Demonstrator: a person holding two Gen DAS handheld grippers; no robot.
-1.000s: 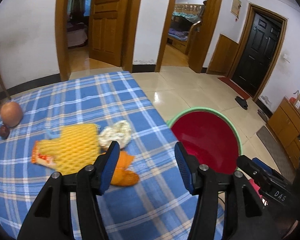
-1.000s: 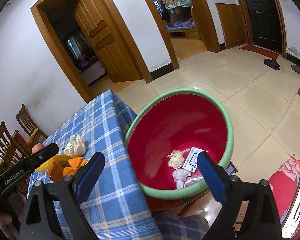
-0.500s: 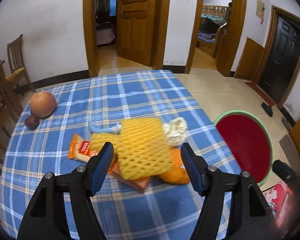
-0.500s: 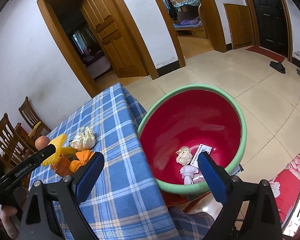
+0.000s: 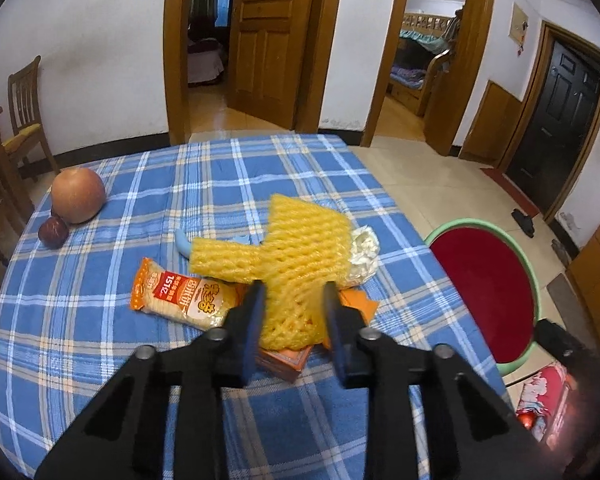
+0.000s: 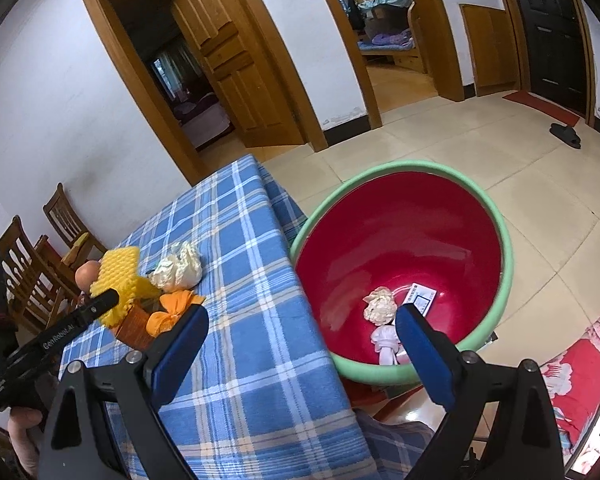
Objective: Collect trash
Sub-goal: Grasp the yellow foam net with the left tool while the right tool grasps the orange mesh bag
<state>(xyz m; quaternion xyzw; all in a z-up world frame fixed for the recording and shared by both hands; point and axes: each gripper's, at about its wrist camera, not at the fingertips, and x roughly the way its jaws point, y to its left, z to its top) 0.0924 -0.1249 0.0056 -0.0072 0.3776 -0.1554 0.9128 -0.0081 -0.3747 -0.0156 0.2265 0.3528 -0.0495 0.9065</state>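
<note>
On the blue plaid table (image 5: 100, 340) lies a trash pile. My left gripper (image 5: 294, 304) is shut on the near end of a yellow foam fruit net (image 5: 300, 248); the net also shows in the right wrist view (image 6: 118, 276). Beside it lie a snack wrapper (image 5: 184, 294), orange peel (image 6: 172, 312) and a crumpled white tissue (image 6: 178, 268). A red basin with a green rim (image 6: 404, 240) stands off the table's right edge and holds crumpled tissue (image 6: 380, 306) and a small card (image 6: 422, 298). My right gripper (image 6: 300, 344) is open and empty above the table edge by the basin.
An apple (image 5: 78, 196) and a small dark fruit (image 5: 53, 232) sit at the table's far left. Wooden chairs (image 6: 24, 272) stand beyond the left side. Tiled floor (image 6: 540, 184) and open doorways lie behind. A red patterned cloth (image 6: 572, 376) lies low right.
My left gripper swung left from the basin to the trash pile, then closed its fingers on the yellow foam net. My right gripper stayed open and barely shifted.
</note>
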